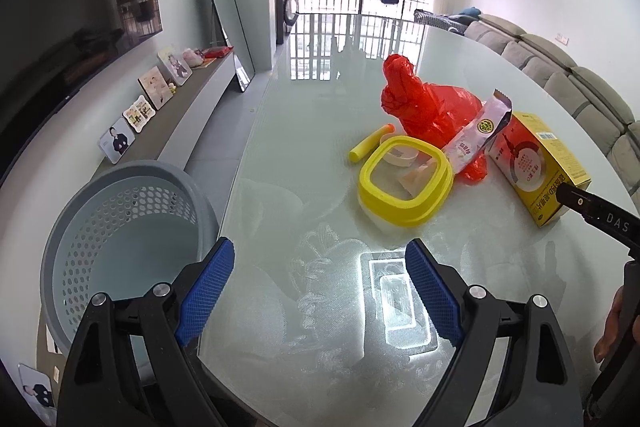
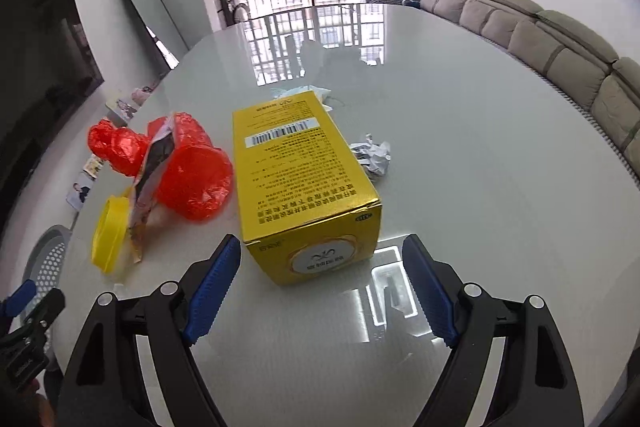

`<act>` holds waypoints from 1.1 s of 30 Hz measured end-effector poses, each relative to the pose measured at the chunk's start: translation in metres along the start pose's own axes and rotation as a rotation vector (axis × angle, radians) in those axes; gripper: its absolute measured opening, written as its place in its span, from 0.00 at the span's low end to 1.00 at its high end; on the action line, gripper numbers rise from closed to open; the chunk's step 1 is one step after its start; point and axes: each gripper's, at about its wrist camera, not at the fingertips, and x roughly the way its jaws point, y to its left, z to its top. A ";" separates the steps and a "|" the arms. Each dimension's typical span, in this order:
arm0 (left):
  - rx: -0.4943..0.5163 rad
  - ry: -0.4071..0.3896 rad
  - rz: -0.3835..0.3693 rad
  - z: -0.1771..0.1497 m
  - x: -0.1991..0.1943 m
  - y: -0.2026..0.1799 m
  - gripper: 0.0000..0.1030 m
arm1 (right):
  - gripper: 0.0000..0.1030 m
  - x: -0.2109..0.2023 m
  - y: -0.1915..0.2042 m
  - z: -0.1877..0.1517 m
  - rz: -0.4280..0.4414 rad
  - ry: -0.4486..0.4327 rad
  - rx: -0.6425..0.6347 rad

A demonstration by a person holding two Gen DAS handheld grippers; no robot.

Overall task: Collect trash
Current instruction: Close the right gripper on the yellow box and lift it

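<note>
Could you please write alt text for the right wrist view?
The open right gripper faces a yellow cardboard box lying on a glossy white table. Left of the box sit a crumpled red plastic bag and a yellow plastic lid.

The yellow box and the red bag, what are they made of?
The yellow box looks like thin printed cardboard, a bit glossy: crisp folded edges, small print, a barcode. The red bag looks like thin shiny plastic film: it is crumpled, see-through in places, and light glints off its wrinkles.
</note>
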 end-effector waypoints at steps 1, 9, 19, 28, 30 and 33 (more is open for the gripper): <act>0.002 0.002 0.000 0.001 0.002 -0.002 0.83 | 0.77 0.001 -0.002 0.002 0.037 0.005 0.001; 0.011 0.015 -0.009 0.011 0.016 -0.011 0.83 | 0.77 0.016 -0.004 0.016 0.063 0.038 -0.071; 0.009 0.035 -0.002 0.016 0.029 -0.012 0.86 | 0.77 0.037 0.009 0.028 0.071 0.060 -0.101; 0.003 0.051 -0.003 0.016 0.037 -0.011 0.86 | 0.63 0.043 0.012 0.026 0.075 0.063 -0.130; 0.006 0.051 -0.004 0.015 0.037 -0.013 0.86 | 0.63 0.042 0.012 0.026 0.083 0.058 -0.126; 0.009 0.054 -0.008 0.015 0.037 -0.013 0.86 | 0.62 0.040 0.009 0.025 0.096 0.052 -0.107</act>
